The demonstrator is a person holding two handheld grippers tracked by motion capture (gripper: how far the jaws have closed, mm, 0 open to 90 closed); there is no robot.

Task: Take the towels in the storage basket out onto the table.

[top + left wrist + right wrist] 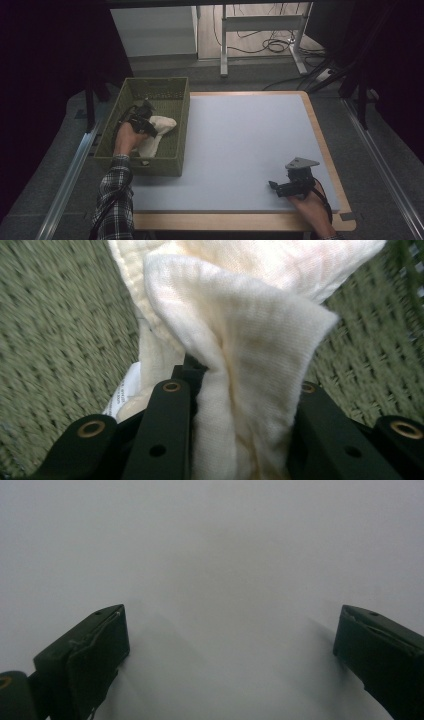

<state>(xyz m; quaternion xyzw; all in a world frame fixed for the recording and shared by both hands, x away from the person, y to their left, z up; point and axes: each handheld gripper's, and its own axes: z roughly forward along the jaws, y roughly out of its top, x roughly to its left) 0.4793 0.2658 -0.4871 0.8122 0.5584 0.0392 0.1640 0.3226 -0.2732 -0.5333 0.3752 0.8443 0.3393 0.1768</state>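
The green woven rectangular basket [172, 131] sits at the counter's [240, 145] left edge. The cream knitted cloth [161, 125] lies inside it, with the left gripper [139, 121] on it (jaws pinching a fold). The right gripper [292, 187] rests near the counter's front right corner, well apart from the basket.

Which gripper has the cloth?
The left gripper, inside the green basket, jaws shut on the cream cloth. The right gripper is open over the table.

Care label, print too blurred to read

A small white label [121, 396] sewn to the cream cloth [240, 340] carries dark lines of print in the left gripper view; no word can be read.
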